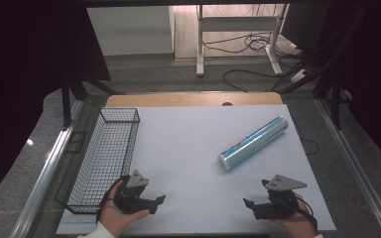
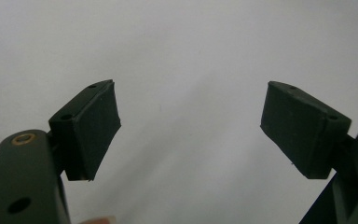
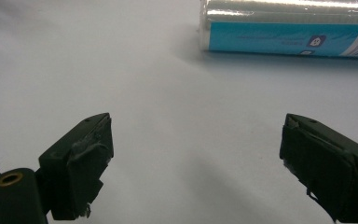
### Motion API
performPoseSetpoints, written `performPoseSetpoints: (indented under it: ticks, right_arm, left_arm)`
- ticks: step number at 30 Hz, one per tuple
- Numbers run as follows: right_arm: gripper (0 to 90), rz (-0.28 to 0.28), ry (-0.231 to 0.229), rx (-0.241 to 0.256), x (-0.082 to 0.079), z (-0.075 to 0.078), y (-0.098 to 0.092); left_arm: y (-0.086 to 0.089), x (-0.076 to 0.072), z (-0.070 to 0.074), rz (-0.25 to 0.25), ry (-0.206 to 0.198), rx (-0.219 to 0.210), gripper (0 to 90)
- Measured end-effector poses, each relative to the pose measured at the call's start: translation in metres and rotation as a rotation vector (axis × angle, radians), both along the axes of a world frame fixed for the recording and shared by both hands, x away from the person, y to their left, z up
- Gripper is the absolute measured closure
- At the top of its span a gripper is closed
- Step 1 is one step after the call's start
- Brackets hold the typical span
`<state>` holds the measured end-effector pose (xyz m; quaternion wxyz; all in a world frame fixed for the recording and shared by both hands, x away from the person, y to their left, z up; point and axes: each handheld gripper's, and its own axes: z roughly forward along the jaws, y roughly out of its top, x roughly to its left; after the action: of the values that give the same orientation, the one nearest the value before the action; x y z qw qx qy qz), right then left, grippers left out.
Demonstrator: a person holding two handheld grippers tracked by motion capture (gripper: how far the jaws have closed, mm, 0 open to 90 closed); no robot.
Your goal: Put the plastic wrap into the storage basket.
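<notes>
Both jaws of each hand-held gripper (image 1: 159, 200) (image 1: 248, 203) gape; shiny blue-labelled roll (image 1: 253, 143) lies diagonally.

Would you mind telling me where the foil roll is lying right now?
In the high view, the foil roll lies diagonally on the table's right half, beyond the right hand-held gripper, far from the wire basket.

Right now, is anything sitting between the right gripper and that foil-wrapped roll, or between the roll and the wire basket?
Nothing visible. The right gripper is open, with bare white table between it and the roll. From the roll across to the wire basket the surface is bare too. The left gripper, also open, sits nearer the person, off that line.
</notes>
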<state>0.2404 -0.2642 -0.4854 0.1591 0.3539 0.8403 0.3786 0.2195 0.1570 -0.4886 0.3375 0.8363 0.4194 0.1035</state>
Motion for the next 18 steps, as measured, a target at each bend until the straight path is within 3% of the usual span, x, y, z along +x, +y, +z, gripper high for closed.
performPoseSetpoints:
  ticks: [8,18]
  right_arm:
    - [10.6,-0.012,0.020,0.007,0.0008,-0.0010,-0.0048]
    - [11.6,-0.010,0.010,0.011,-0.0017,0.0007,-0.0034]
  left_arm:
    - [-0.0023,0.0012,0.0006,0.007,0.002,0.005,19.4]
    - [-0.0018,-0.0021,0.0022,0.006,-0.007,0.009,19.4]
